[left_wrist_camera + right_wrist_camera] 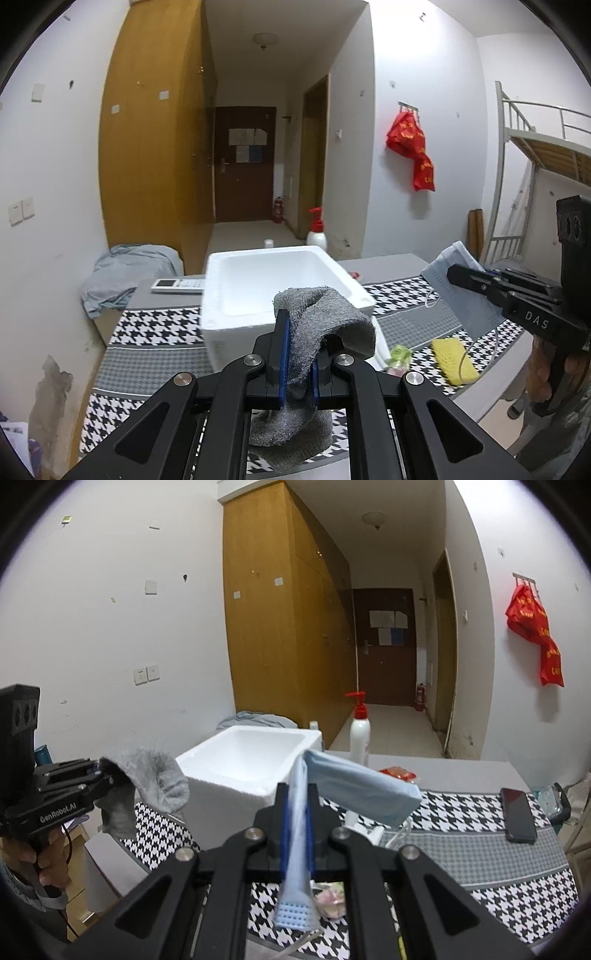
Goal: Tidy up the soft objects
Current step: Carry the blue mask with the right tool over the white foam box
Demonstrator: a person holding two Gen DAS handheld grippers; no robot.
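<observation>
The left gripper pinches a grey knitted sock, held above the table with its ends drooping over the jaws. The right gripper is clamped on a light blue face mask, which folds over to the right.

Both hang just near of an open white foam box, which stands on a black-and-white houndstooth cloth with grey bands spread over a grey table. On the cloth, right of the box, lie a yellow mesh sponge and, further right, a black phone. At the far edge stand a white pump bottle with a red top and a white remote control.

Beyond, a wooden wardrobe lines a corridor to a dark brown door; a red bag hangs on the white wall, right.
</observation>
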